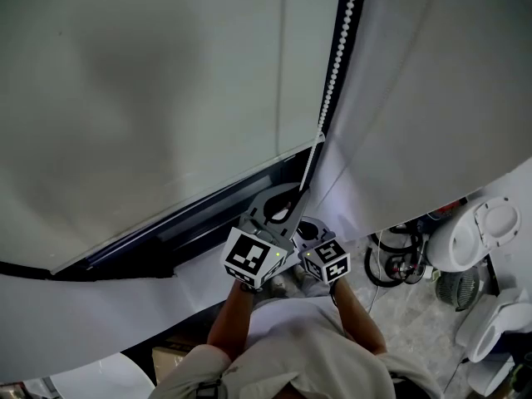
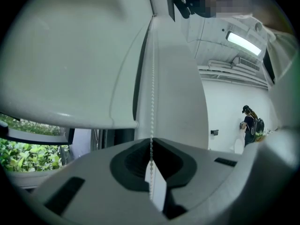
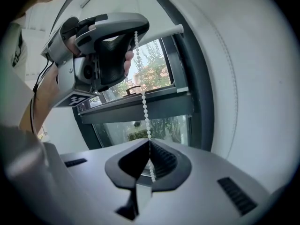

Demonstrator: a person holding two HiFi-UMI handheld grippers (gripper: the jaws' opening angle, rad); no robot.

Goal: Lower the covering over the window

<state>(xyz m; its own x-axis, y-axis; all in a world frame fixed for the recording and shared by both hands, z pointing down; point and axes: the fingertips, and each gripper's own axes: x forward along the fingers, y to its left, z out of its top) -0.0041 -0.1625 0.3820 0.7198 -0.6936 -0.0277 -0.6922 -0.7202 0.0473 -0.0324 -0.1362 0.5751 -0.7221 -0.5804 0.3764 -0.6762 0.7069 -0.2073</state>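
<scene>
Bead chain (image 1: 337, 48) is seen hanging at the right edge of the roller blind (image 1: 150, 98), which is partway down the window (image 3: 154, 83). Chain is judged light, limp and a bit slippery, so it is best pinched between beads and pulled straight. Left gripper (image 2: 151, 146) jaws are clamped on it, right gripper (image 3: 149, 146) jaws clamped just below. Blind fabric smooth, matte, pale grey; beads small, round, white; frame dark

This looks like a big work room, not a home; a window (image 3: 154, 62) with a dark frame has a white blind (image 1: 150, 98) and a bead chain (image 1: 337, 48); bare pipes (image 2: 227, 68) and a long lamp (image 2: 243, 42) run overhead; black cables (image 1: 395, 260) and a fan (image 1: 453, 289) sit on the floor (image 1: 416, 327); green bushes (image 2: 28, 153) grow outside.
</scene>
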